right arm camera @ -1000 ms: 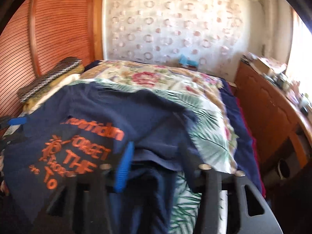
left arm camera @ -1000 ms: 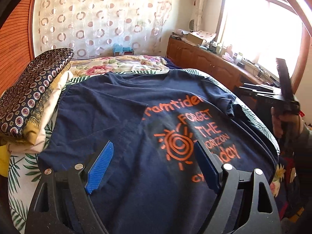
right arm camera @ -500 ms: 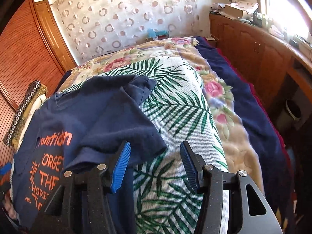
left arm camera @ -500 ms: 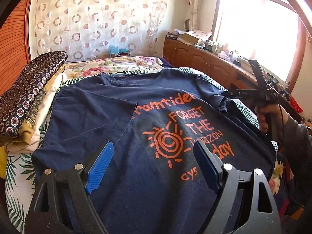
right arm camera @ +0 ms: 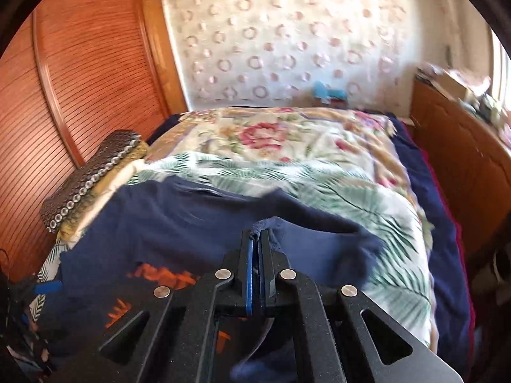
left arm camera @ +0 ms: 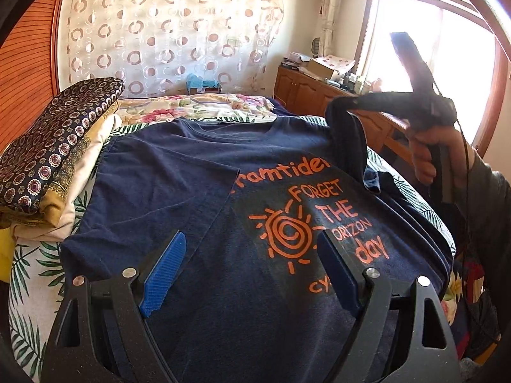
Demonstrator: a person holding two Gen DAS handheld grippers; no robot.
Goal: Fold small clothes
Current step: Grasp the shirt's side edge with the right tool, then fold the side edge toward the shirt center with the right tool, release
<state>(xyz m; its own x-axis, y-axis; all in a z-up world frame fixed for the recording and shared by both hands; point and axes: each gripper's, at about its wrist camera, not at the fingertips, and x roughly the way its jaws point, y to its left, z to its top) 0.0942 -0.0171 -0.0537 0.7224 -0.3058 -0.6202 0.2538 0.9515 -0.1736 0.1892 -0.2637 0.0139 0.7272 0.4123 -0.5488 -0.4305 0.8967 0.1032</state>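
Tongs, right (right arm camera: 258, 239): pressed together on a fold of the navy T-shirt's sleeve (right arm camera: 319, 249), which you hold lifted above the shirt body; from the left wrist view the same tongs (left arm camera: 348, 103) carry the sleeve (left arm camera: 349, 140) draped downward at the shirt's right shoulder. Tongs, left (left arm camera: 252, 271): spread wide, holding nothing, poised low over the lower front of the T-shirt (left arm camera: 179, 185), their blue pads (left arm camera: 164, 271) either side of the orange sun print (left arm camera: 289, 234). Garment: lies face up and mostly flat on the bed, collar toward the far wall, its other sleeve already turned in over the chest. Risks, as judged: your pinch takes only a small bite of cloth, so a quick swing could let the sleeve slip free; pulling without the left tongs pinning the body may drag the whole shirt sideways and undo the turned-in sleeve; a slack drop could leave the sleeve bunched. Surface: soft bedspread with palm-leaf print (right arm camera: 367, 204), a floral quilt (right arm camera: 271, 134) beyond it. Adjacent: stack of folded fabrics (left arm camera: 54, 146) just beside the shirt's left edge. Room: ring-patterned curtain (left arm camera: 166, 28), slatted wooden panel (right arm camera: 64, 95), cluttered wooden cabinet (left arm camera: 306, 89) under a bright window (left arm camera: 447, 63).
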